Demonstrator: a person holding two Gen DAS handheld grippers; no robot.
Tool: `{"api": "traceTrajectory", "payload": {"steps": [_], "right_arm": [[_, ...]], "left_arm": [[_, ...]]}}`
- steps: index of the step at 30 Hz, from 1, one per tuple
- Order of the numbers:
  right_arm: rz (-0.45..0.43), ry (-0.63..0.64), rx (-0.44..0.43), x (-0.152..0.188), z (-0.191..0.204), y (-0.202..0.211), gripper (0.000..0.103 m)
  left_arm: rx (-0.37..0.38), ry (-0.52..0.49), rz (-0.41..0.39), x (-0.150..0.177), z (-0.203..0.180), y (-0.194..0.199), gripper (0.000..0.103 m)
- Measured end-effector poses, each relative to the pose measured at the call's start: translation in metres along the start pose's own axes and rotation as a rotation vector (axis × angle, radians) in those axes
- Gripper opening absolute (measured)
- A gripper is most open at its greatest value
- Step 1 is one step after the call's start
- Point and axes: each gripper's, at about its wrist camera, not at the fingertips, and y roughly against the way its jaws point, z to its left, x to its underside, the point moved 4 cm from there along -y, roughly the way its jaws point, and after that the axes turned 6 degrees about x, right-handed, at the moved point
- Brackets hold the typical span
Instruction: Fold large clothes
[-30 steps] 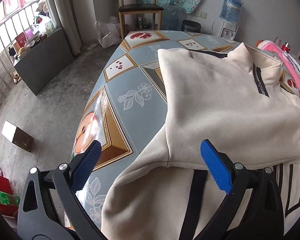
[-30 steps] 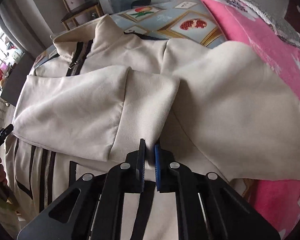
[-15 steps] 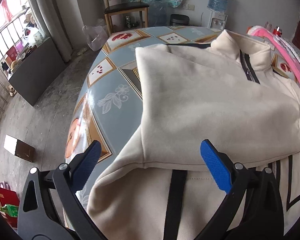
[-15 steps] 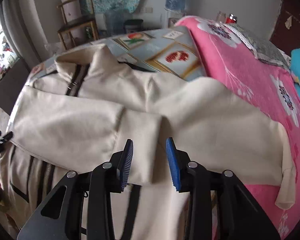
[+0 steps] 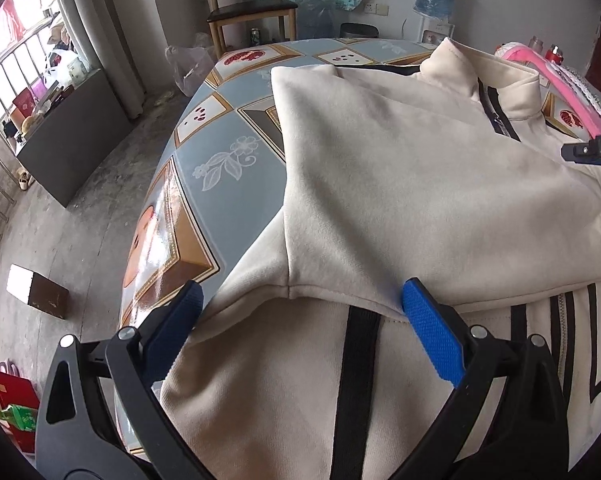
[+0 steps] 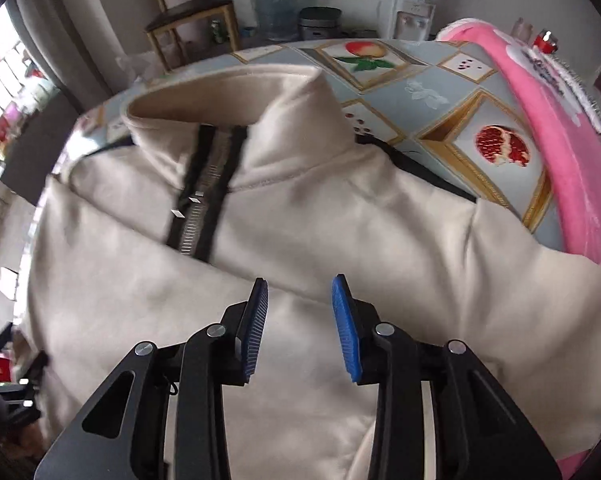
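The cream jacket (image 5: 400, 184) lies face up on a table (image 5: 228, 152), soft and fleecy, with black stripes, a metal zip (image 6: 204, 200) and a stand-up collar (image 6: 236, 120). Both sleeves are folded across the chest; the folded cuff edge (image 5: 324, 292) lies just ahead of the left gripper (image 5: 300, 320). That gripper's jaws gape wide over the cuff, blue ribbed pads clear of the cloth. The right gripper (image 6: 300, 320) hangs above the chest near the zip, jaws partly apart after just opening, nothing between them. The table wears a glossy oilcloth printed with framed fruit and flowers; its rounded left edge is bare. A pink blanket (image 6: 572, 168) crowds the right side. Beyond stand a wooden chair (image 5: 252, 8) and a water dispenser (image 5: 436, 4). No writing is legible.
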Motion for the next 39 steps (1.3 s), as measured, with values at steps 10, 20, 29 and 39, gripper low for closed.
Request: {"api": "traceTrajectory", "payload": {"steps": [10, 20, 29, 39], "right_arm": [[0.055, 0.230, -0.002, -0.020, 0.113, -0.046, 0.033], [0.058, 0.298, -0.166, -0.030, 0.183, -0.025, 0.033], [0.018, 0.181, -0.077, -0.066, 0.177, -0.036, 0.033], [0.022, 0.171, -0.066, 0.060, 0.038, 0.013, 0.050]], "left_arm": [[-0.027, 0.092, -0.067, -0.004, 0.037, 0.016, 0.097], [0.036, 0.240, -0.016, 0.008, 0.070, 0.001, 0.097], [0.046, 0.222, -0.065, 0.016, 0.073, 0.054, 0.097], [0.184, 0.113, -0.055, -0.014, -0.003, 0.075, 0.097]]}}
